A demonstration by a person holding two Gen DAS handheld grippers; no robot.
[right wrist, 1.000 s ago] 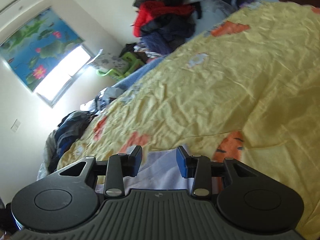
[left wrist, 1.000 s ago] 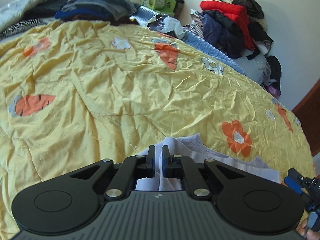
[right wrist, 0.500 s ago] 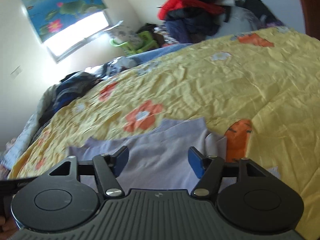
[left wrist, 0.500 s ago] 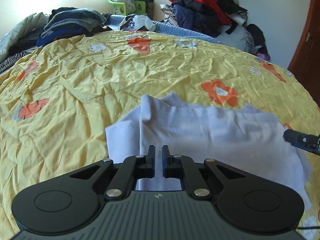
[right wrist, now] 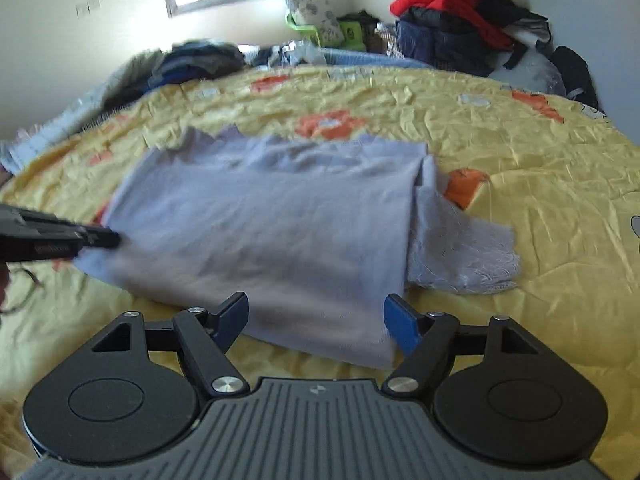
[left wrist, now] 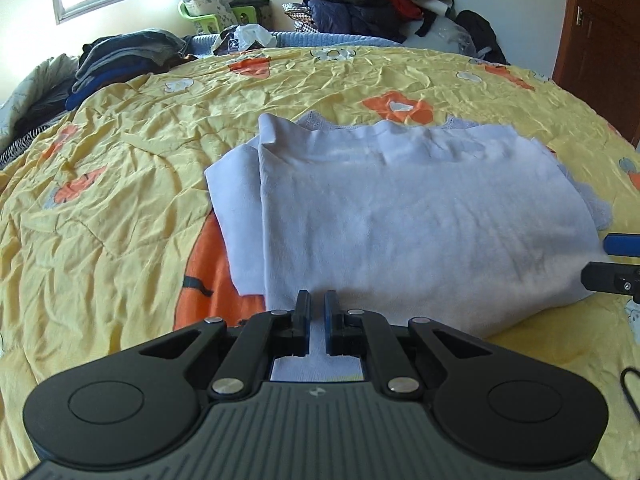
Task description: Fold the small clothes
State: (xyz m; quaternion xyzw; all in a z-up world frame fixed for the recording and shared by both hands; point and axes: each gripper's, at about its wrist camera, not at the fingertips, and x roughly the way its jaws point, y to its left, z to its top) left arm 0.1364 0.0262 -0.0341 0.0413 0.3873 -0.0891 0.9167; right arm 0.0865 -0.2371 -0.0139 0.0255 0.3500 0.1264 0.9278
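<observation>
Under me is a bed with a crinkled yellow quilt point(left wrist: 132, 216), orange and white flower patches all over it. Flat in the middle of it lies a pale lavender garment point(left wrist: 420, 220), folded over, one layer sticking out at its left side and a lacy bit point(right wrist: 460, 256) at its right. At the far left edge I see a stack of dark folded clothes point(left wrist: 120, 60). A blue knit blanket point(left wrist: 340, 40) runs along the far edge.
</observation>
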